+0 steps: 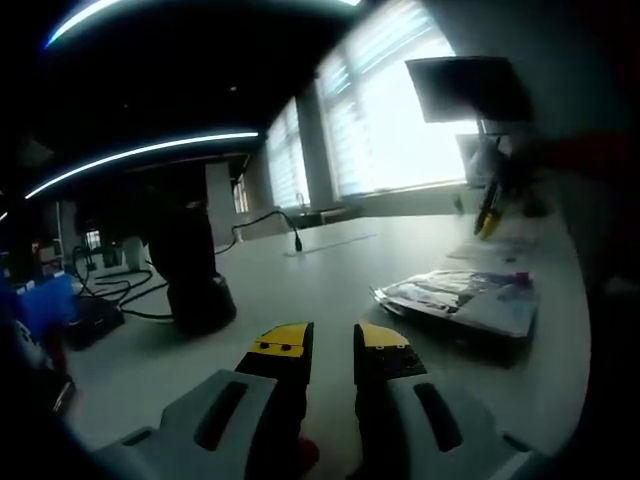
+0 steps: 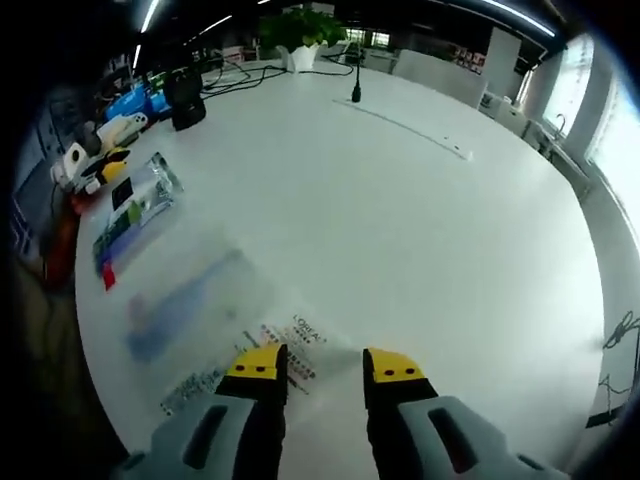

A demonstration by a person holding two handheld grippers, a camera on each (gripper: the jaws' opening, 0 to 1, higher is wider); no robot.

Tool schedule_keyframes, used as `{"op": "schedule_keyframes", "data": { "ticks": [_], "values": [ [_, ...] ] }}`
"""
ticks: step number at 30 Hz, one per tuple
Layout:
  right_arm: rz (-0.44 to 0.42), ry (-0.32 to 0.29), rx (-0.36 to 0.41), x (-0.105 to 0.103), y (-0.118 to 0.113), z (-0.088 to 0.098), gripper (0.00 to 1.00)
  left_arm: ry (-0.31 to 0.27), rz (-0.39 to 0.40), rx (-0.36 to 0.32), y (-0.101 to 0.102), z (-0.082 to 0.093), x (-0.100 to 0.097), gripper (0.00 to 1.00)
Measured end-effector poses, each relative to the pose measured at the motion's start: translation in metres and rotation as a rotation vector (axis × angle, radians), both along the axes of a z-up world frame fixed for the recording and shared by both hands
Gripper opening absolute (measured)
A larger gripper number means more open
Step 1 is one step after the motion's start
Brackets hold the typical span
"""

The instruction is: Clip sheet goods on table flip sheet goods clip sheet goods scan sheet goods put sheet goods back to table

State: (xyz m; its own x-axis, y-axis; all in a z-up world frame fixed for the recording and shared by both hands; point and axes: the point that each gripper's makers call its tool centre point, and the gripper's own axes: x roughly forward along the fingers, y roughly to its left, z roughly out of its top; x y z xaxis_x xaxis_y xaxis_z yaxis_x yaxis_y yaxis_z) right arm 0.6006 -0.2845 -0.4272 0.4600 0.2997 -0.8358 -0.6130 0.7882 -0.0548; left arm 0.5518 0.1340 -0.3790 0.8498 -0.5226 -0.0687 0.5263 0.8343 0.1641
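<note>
Clear sheet goods [image 2: 205, 330] flat, long axis diagonal, ahead of right gripper [image 2: 323, 364].

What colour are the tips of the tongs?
Yellow tips, on grey tongs; clearest in the right gripper view.

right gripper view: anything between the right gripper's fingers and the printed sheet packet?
Nothing. In the right gripper view the right gripper hovers open right at the near edge of the printed sheet packet; bare white table lies beyond.
</note>
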Motion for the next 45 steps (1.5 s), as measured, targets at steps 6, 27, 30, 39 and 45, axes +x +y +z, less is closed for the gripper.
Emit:
{"op": "schedule_keyframes", "data": {
  "ticks": [6, 27, 30, 39, 45],
  "values": [
    [-0.014, 0.007, 0.045, -0.002, 0.002, -0.001, 0.3, -0.001, 0.005, 0.0, 0.001, 0.0, 0.001, 0.09],
    [0.056, -0.018, -0.028, -0.019, 0.024, 0.0, 0.04, 0.001, 0.004, -0.004, 0.001, 0.0, 0.001, 0.09],
    [0.083, -0.048, -0.071, -0.018, 0.025, 0.001, 0.02, 0.0, 0.005, -0.002, 0.001, 0.0, 0.001, 0.09],
    [0.092, -0.11, -0.177, -0.012, 0.022, 0.002, 0.0, -0.002, 0.006, 0.006, 0.001, 0.0, 0.001, 0.09],
    [0.078, -0.128, -0.199, -0.011, 0.019, 0.003, 0.0, -0.003, 0.006, 0.011, 0.001, 0.0, 0.001, 0.09]
  ]
}}
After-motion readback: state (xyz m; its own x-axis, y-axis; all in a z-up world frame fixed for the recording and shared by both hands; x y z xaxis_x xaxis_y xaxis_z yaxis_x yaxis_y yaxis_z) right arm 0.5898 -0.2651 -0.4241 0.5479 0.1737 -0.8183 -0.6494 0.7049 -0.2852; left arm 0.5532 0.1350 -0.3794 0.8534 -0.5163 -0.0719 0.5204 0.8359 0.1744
